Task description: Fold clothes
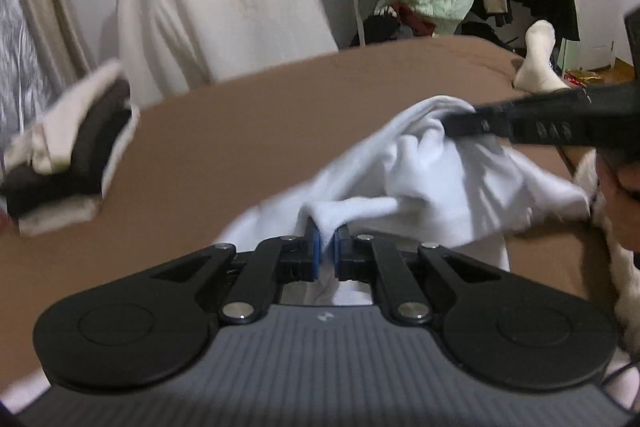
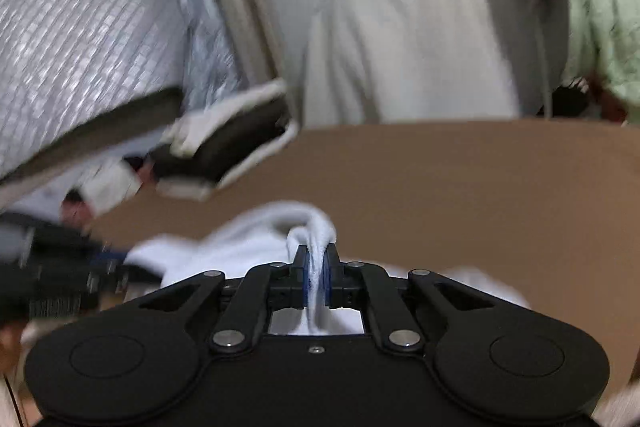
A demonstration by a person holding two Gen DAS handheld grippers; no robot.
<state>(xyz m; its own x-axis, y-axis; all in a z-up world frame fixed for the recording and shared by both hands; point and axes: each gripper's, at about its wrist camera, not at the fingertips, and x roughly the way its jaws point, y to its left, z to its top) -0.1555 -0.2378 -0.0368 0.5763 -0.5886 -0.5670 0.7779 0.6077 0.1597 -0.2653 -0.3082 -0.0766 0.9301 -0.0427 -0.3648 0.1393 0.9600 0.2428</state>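
My left gripper pinching white garment at lower centre, my right gripper pinching it too, small unreadable logo on grey housing, brown surface behind.

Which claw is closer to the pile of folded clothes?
Left. The left claw pinches the white shirt on the side toward the folded pile; the right claw holds its farther end.

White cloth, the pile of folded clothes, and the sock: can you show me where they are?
white cloth (image 1: pixel 432 167), left wrist view, on its bunched middle.
pile of folded clothes (image 1: pixel 76 155), left wrist view, on the dark layer in the stack.
sock (image 1: pixel 538 61), left wrist view, on its upright white middle.
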